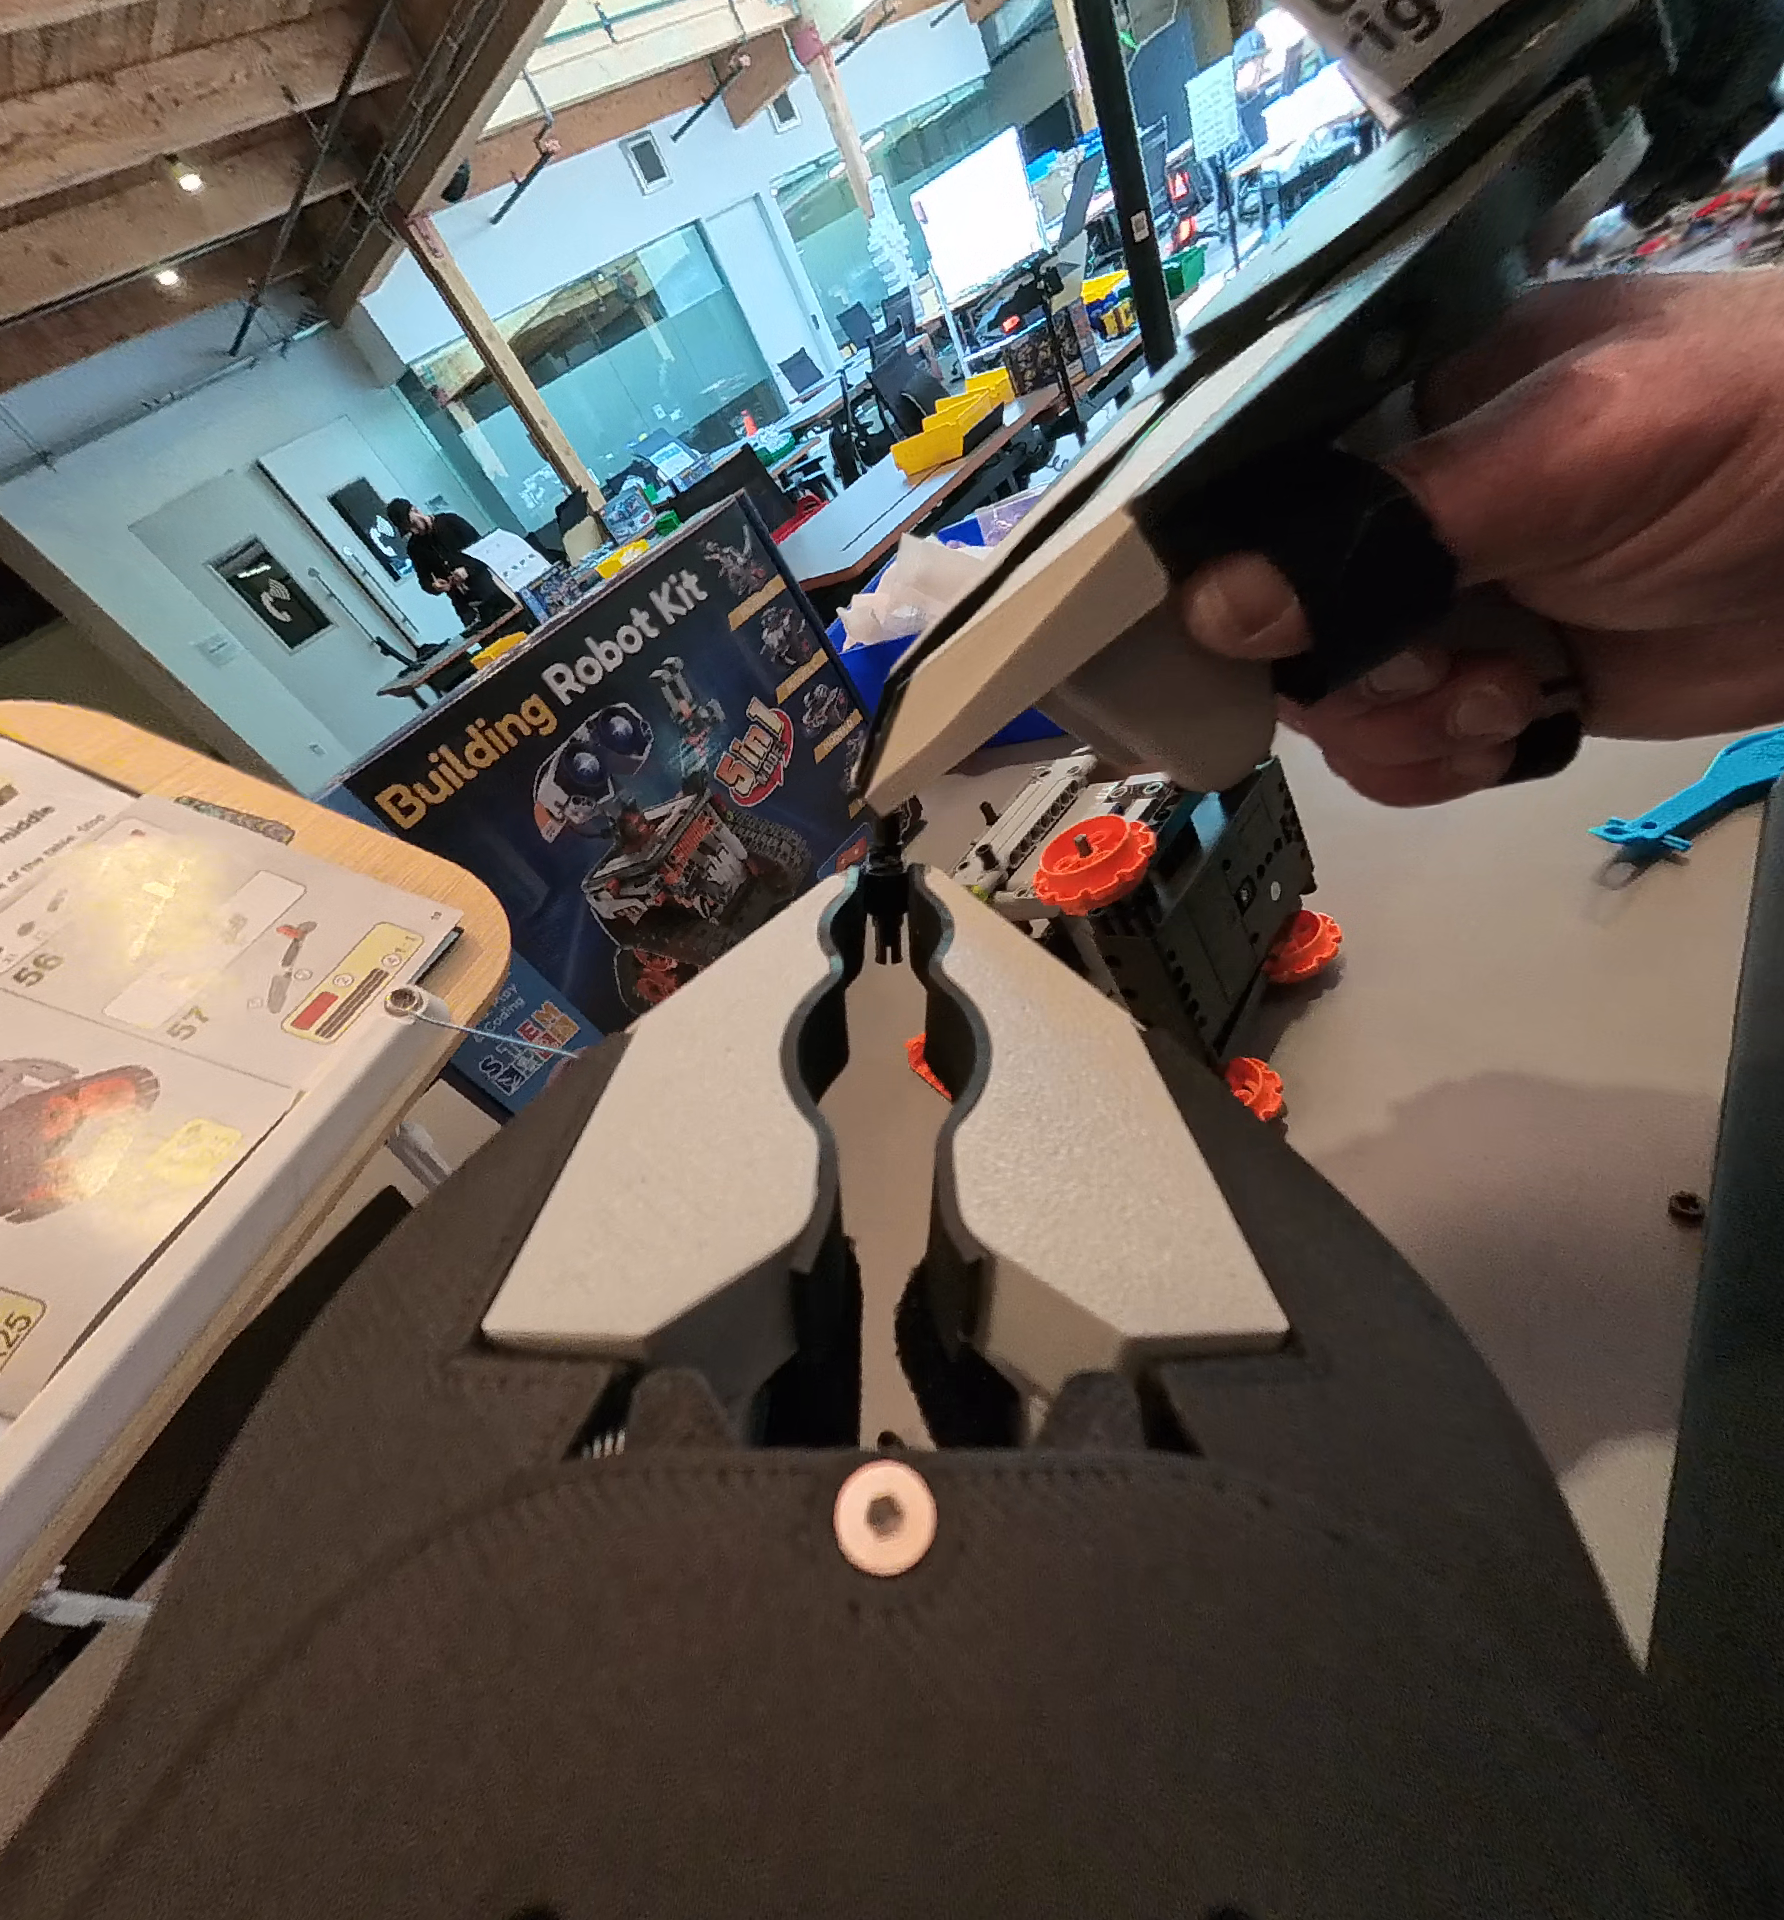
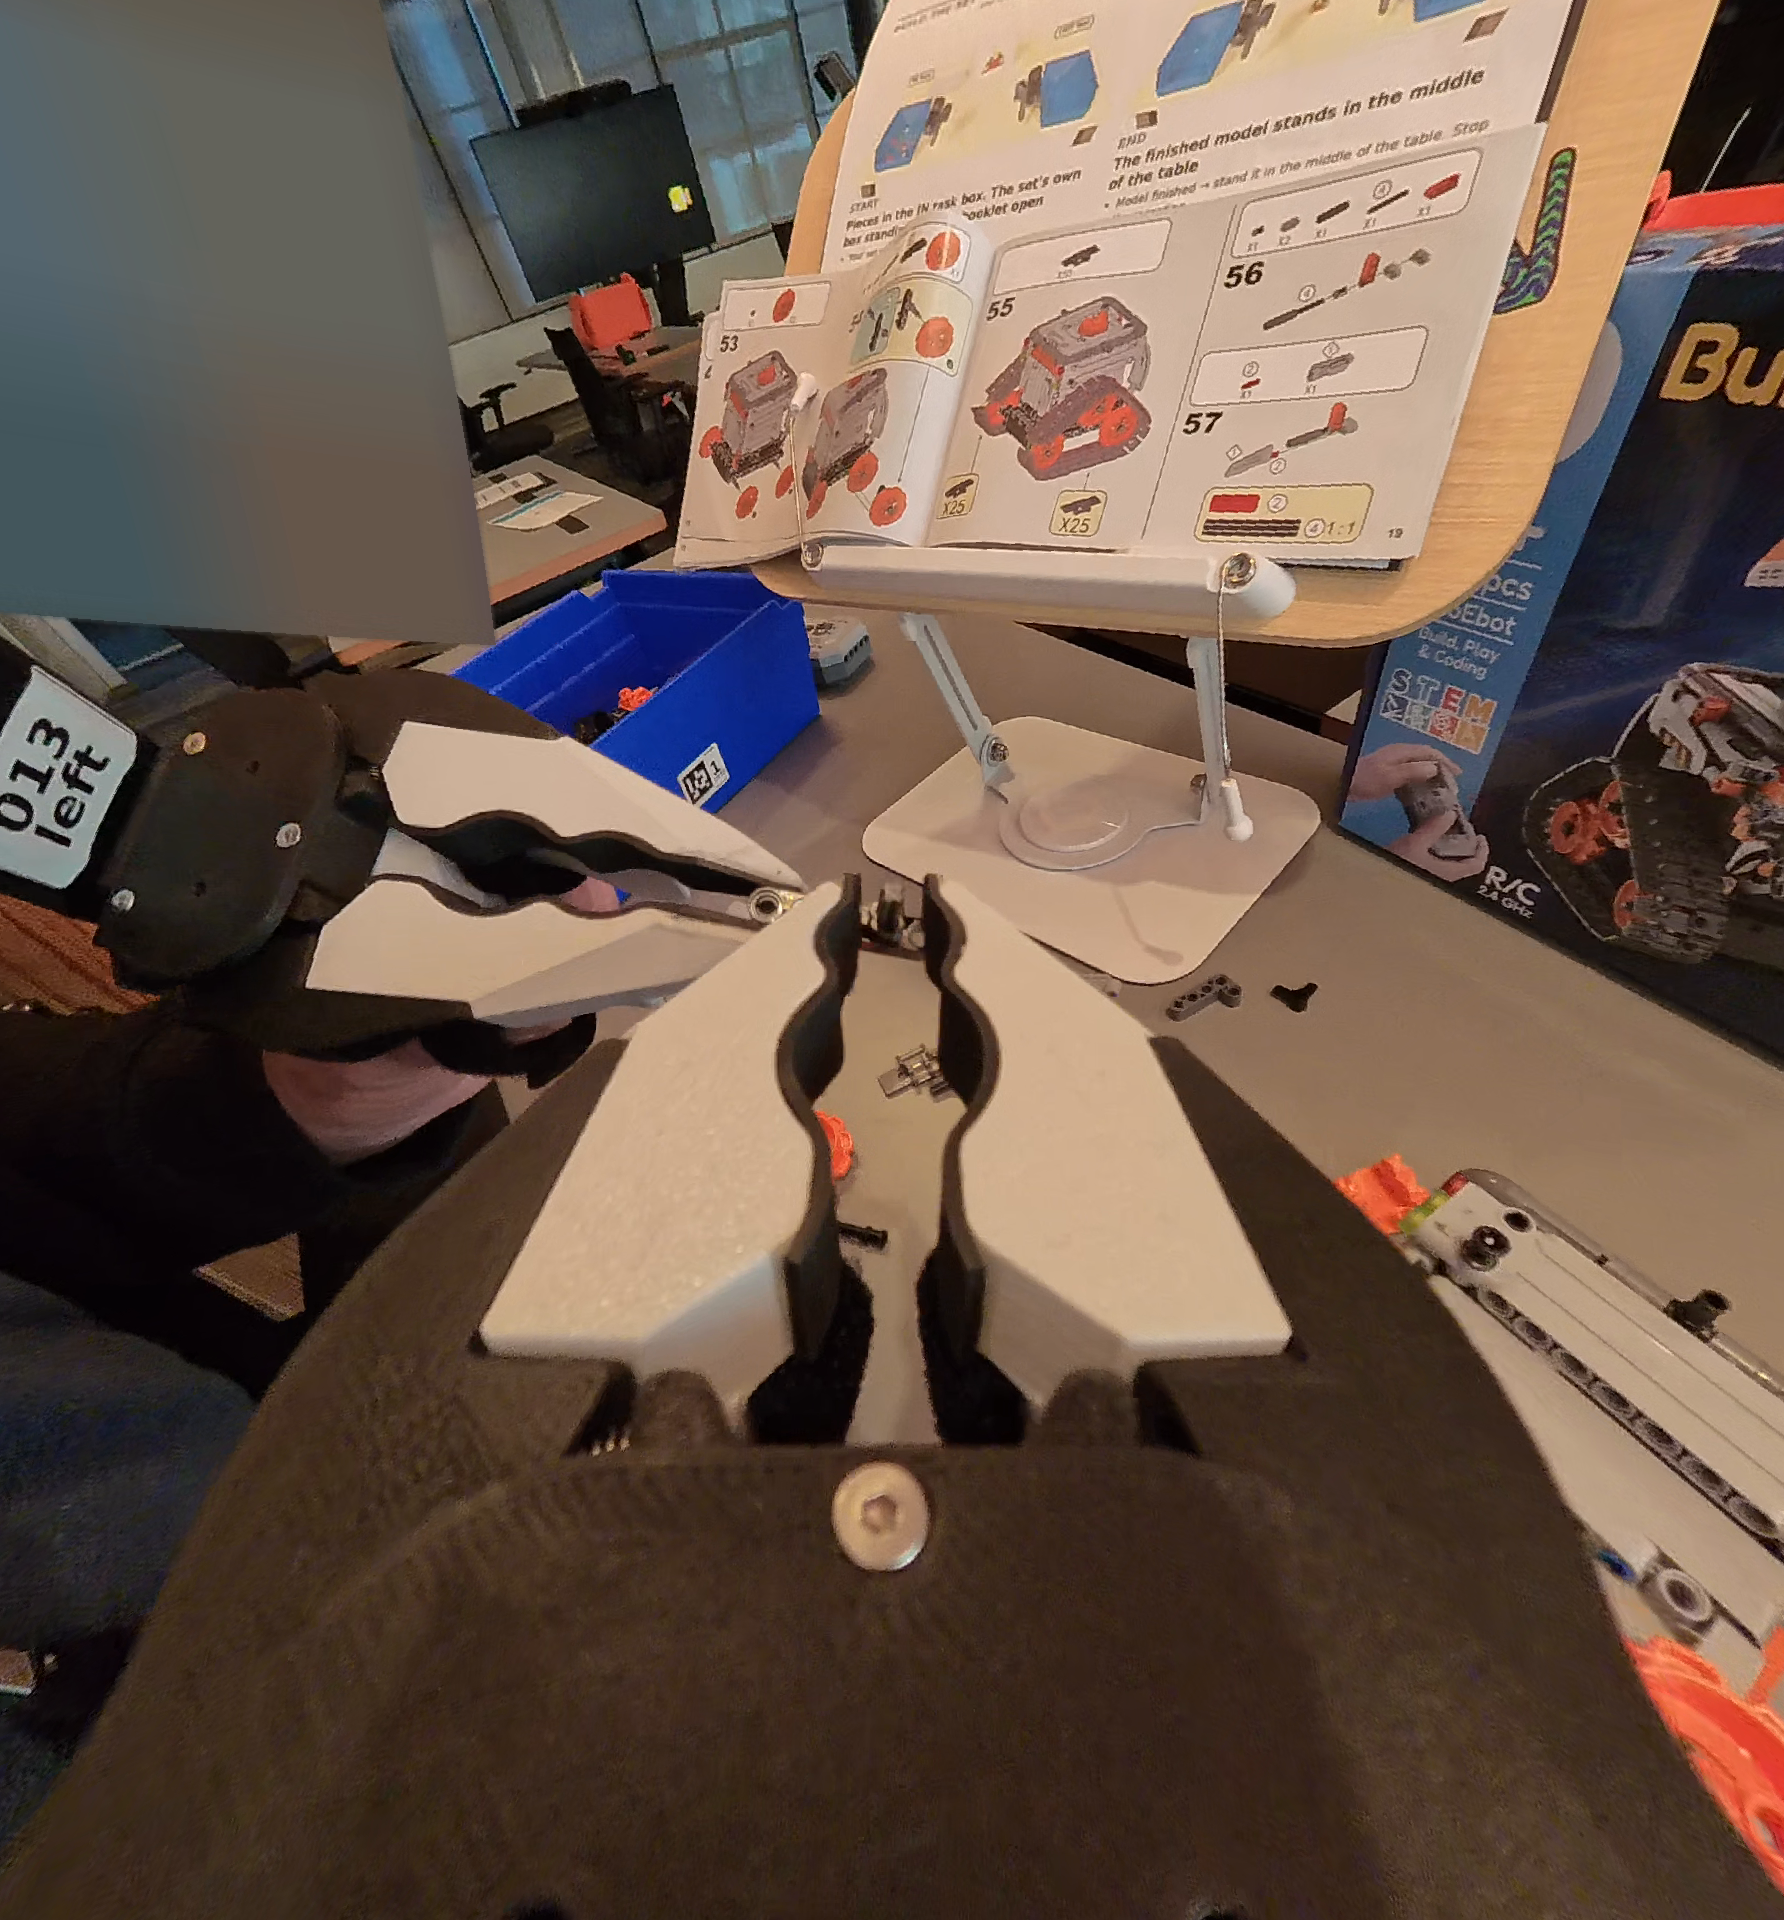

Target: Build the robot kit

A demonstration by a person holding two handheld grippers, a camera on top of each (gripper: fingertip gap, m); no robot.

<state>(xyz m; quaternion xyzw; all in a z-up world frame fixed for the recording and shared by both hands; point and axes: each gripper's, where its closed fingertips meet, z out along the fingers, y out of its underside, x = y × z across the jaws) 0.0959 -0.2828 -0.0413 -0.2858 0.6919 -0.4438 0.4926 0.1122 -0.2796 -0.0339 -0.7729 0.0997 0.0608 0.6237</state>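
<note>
Left tongs [image 1: 883, 914]: pinching a small black pin [image 1: 885, 902] at the tips, long axis upright. Right tongs [image 2: 888, 904]: nearly closed on a small grey-black piece [image 2: 890, 914], tip to tip with the pin, directly above it. Half-built model [image 1: 1179, 904]: on the table [image 1: 1490, 1039], just right of the pin.

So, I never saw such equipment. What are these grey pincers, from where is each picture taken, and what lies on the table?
These are two hand-held grippers, each carrying its own camera that looks along its fingers. In the left view, the left gripper pinches a small black peg; the right gripper meets it from above. In the right view, the right gripper grips a small grey piece, its tips meeting the left gripper. On the grey table lie loose parts, a blue bin, a booklet on a stand and a toy box.
</note>
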